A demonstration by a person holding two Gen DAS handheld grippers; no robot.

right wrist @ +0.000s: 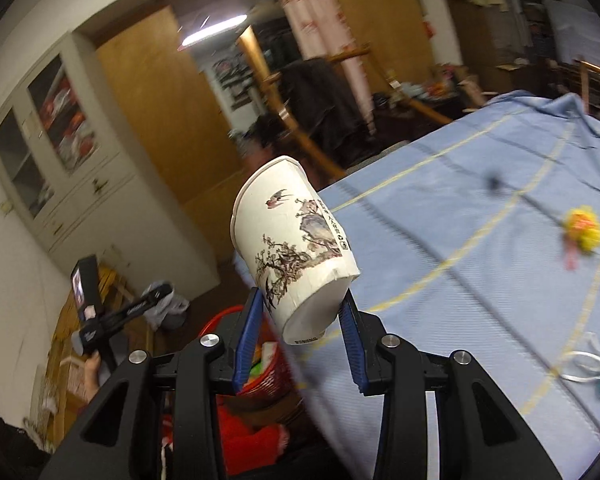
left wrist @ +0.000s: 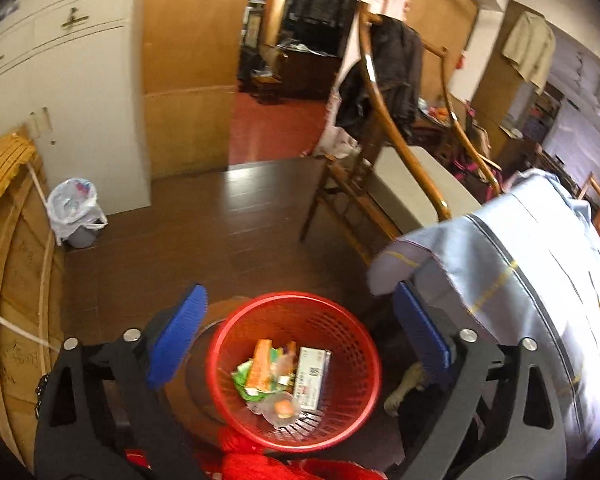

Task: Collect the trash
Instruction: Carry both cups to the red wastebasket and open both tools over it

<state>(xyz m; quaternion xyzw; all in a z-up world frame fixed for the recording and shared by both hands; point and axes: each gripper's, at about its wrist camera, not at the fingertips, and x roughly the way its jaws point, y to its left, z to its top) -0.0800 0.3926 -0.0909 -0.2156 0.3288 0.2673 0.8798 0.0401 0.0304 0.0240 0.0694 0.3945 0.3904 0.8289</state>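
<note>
the right gripper (right wrist: 300, 330) is clamped on a paper cup (right wrist: 294, 254), its two blue pads pressing the cup's lower wall from either side just above the base. the cup is tilted, base toward the camera and open mouth pointing up and away to the left, so it sticks out past the fingertips rather than sitting deep between the jaws. it is held in the air off the near left corner of the table (right wrist: 480, 240), beyond the edge of the blue cloth, which i judge puts it on the way to the red basket (right wrist: 260, 376) showing below and behind the left pad. gripping near the stiff base probably keeps the thin wall from crushing.

the left gripper (left wrist: 300, 344) hangs above the floor with its jaws wide apart and nothing between them. seen from its camera the basket (left wrist: 352, 412) lies between the two pads but well below them, touching neither. it already carries cartons and wrappers, so it is serving as the bin; the empty gripper seems parked over it, perhaps to steady it or mark the drop spot.

on the cloth a yellow scrap (right wrist: 584, 228) lies toward the right edge and a white cord (right wrist: 588, 364) nearer the front right corner, both well apart from the cup and likely left to collect.
</note>
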